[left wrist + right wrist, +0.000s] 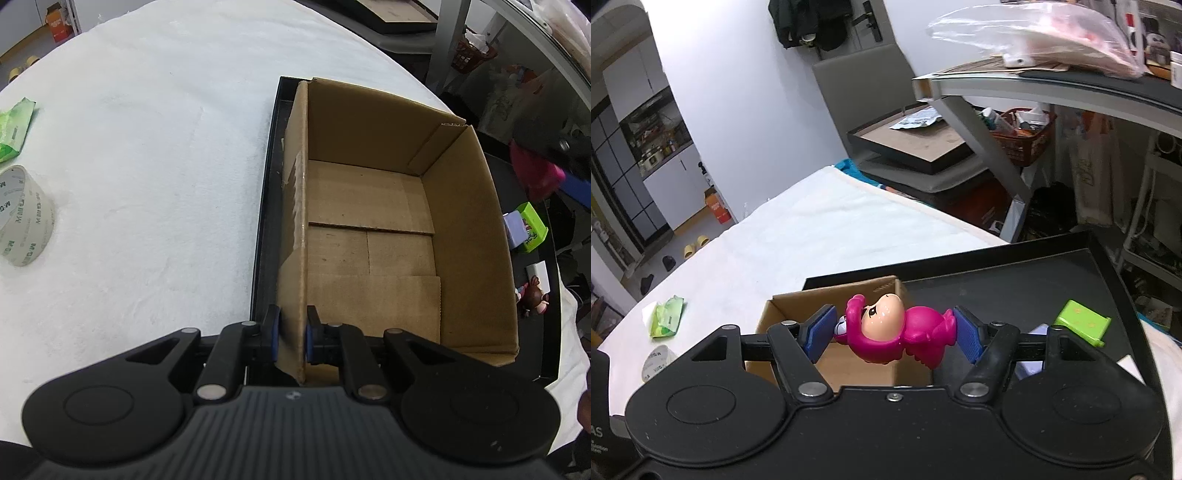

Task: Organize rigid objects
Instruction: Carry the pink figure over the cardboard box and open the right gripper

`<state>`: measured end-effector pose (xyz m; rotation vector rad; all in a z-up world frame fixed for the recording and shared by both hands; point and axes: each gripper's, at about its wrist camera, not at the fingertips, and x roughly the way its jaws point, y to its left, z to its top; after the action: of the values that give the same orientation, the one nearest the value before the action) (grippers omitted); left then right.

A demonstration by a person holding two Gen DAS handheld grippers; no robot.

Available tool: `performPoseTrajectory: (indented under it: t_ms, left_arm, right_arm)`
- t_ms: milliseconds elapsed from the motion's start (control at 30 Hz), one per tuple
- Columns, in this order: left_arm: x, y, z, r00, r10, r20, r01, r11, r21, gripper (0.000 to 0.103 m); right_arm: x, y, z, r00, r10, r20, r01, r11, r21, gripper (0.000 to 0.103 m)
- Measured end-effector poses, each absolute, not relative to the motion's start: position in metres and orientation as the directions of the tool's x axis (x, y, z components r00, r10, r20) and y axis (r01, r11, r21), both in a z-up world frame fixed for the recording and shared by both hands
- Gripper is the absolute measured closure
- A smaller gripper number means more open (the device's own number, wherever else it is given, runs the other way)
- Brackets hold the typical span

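Now | pink figurine (897, 336) clamped sideways between right gripper (894, 334) pads

In the left wrist view the cardboard box (369, 221) stands in the tray (264, 206) at frame centre, on the cloth-covered table (147, 147). A tape roll (22, 218) and a packet (14, 129) lie at the left edge. Right of the box, in the tray, sit a small block (526, 227), a card (538, 275) and a small figure (533, 295).

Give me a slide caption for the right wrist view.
Right gripper holds a pink toy figure above the open cardboard box on the black tray.
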<state>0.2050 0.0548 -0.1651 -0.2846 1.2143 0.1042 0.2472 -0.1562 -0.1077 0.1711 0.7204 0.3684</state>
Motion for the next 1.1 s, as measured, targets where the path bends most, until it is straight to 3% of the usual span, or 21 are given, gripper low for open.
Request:
performPoseTrajectory:
  t_ms: [200,967,1100]
  left_arm:
    - [0.206,0.061,-0.166,0.350,-0.105,-0.931,-0.226,0.955,-0.192,0.090]
    - [0.204,0.082,-0.169,0.343,-0.182,-0.922,-0.263,0.923,-0.280,0.089]
    - [0.201,0.079,-0.167,0.343,-0.181,-0.922,-0.272,0.920,-0.282,0.088]
  right_arm:
    - [0.250,-0.133,-0.105,0.699,0.401,-0.592,-0.310,0.916,0.254,0.036]
    - [0.259,-0.054,-0.135,0.593,0.436,-0.677,-0.432,0.882,0.189,0.036]
    - [0.262,-0.050,-0.133,0.630,0.395,-0.669,-0.387,0.906,0.171,0.025]
